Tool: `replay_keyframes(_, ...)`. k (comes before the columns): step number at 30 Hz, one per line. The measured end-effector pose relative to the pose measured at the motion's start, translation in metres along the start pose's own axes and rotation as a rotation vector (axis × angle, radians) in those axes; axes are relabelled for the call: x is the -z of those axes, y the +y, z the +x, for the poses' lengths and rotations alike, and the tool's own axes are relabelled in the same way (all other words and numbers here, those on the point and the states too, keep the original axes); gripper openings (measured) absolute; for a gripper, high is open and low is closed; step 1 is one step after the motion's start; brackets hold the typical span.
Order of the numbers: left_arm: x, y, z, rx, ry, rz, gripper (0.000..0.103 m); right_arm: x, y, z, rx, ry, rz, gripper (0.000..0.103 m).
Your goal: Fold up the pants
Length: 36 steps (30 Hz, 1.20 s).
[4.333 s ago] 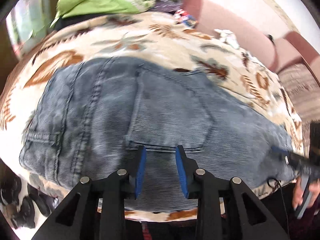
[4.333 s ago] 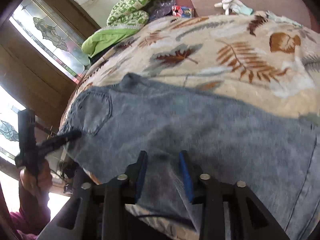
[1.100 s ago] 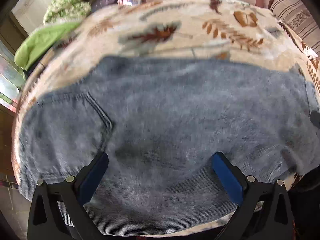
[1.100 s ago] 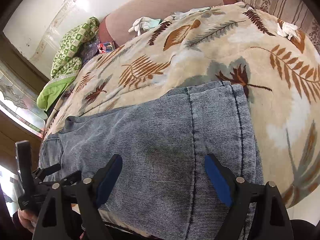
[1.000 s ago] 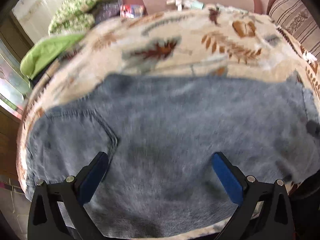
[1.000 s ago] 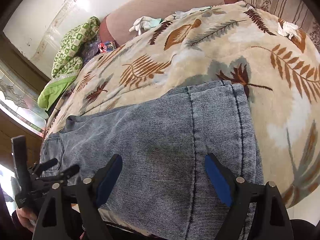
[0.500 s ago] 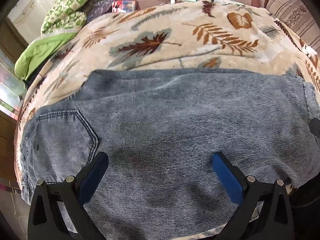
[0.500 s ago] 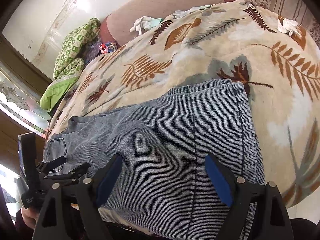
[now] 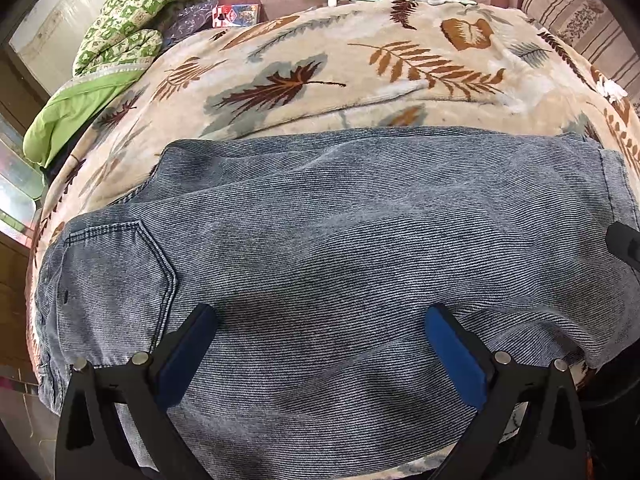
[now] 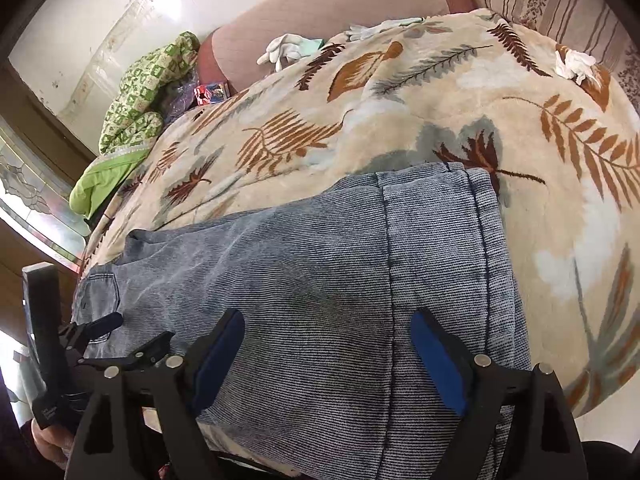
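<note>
The pants (image 9: 320, 248) are lying flat along the near edge of the leaf-print blanket (image 9: 360, 64), apparently folded leg over leg; the crosswise folds are remaining. The ribbed, faded blue denim is showing seams and a pocket. You are holding your left gripper (image 9: 320, 340) and right gripper (image 10: 328, 344) spread wide, gripping nothing.
</note>
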<state>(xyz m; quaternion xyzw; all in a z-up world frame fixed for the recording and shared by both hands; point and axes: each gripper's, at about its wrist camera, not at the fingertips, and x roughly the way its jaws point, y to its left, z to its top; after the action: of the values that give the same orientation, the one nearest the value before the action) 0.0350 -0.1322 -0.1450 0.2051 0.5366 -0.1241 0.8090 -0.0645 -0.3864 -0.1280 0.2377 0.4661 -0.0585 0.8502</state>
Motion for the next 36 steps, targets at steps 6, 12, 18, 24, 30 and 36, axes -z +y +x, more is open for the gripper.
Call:
replay_keyframes(6, -0.001, -0.005, -0.001, -0.027, -0.016, 0.035, 0.103, 0.003, 0.004, 0.002, 0.030, -0.007, -0.046, 0.088)
replay_keyframes(12, -0.003, -0.004, -0.021, -0.011, -0.078, 0.044, 0.103, -0.001, -0.004, -0.012, -0.025, -0.012, 0.025, 0.088)
replay_keyframes(18, -0.008, -0.026, -0.033, 0.047, -0.137, 0.109, 0.103, -0.009, -0.014, -0.034, -0.010, -0.072, 0.036, 0.088)
replay_keyframes(24, -0.005, -0.045, -0.005, 0.065, -0.074, 0.137, 0.103, -0.006, -0.020, -0.006, -0.094, 0.034, 0.073, 0.088)
replay_keyframes(30, -0.007, -0.043, -0.006, 0.093, -0.069, 0.123, 0.103, -0.007, -0.010, -0.003, -0.047, 0.004, 0.026, 0.088)
replay_keyframes(36, -0.020, -0.033, -0.038, 0.118, -0.173, 0.091, 0.103, -0.011, -0.017, -0.019, -0.089, -0.086, 0.080, 0.088)
